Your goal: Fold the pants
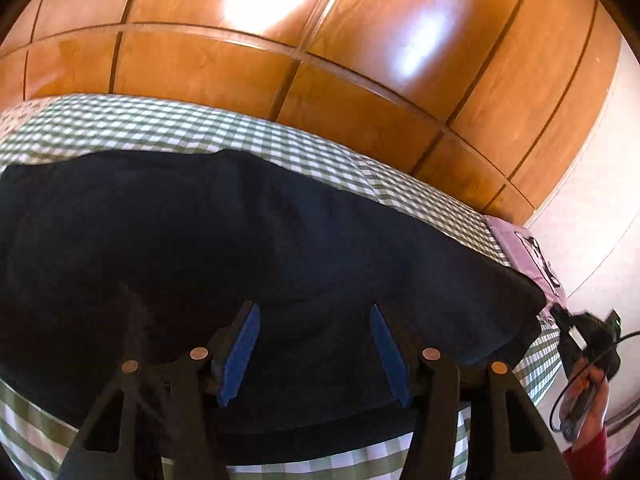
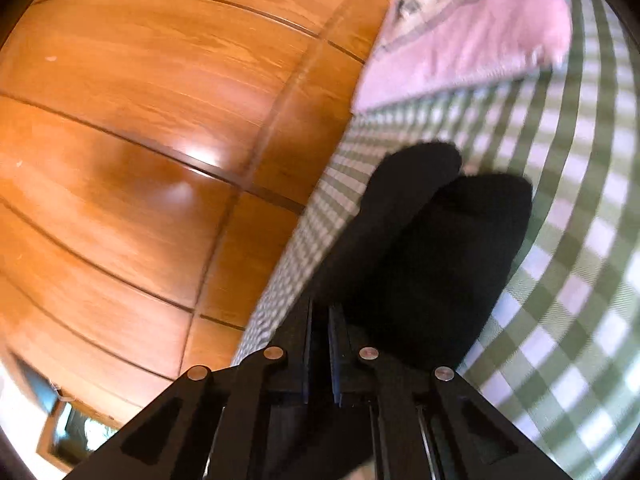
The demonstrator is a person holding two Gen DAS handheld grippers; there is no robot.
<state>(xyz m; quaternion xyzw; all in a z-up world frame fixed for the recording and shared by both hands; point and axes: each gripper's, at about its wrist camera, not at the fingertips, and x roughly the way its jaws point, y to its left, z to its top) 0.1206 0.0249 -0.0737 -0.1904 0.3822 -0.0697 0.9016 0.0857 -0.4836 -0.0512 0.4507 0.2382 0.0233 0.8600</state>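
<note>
Blue pads line the left gripper [image 1: 316,350], whose fingers [image 1: 240,354] stand spread above the dark navy pants [image 1: 260,232] with nothing pinched between them. The right gripper [image 2: 320,344] has its fingers pressed together; dark cloth lies right at and beyond the tips, so they seem to be nipping an edge of the pants [image 2: 432,248], though the contact itself is hidden. The pants lie spread across the green-and-white checked bedcover [image 1: 160,124], one bunched end lifting toward the right gripper. To fold well, I would bring the open left fingers down onto the matching edge, grip both layers, and carry the two hands evenly so the crease runs straight. A pink cloth [image 2: 472,36] with a black-and-white print lies beyond; no writing on it can be read. Wooden wardrobe panels [image 1: 280,48] stand behind the bed.
</note>
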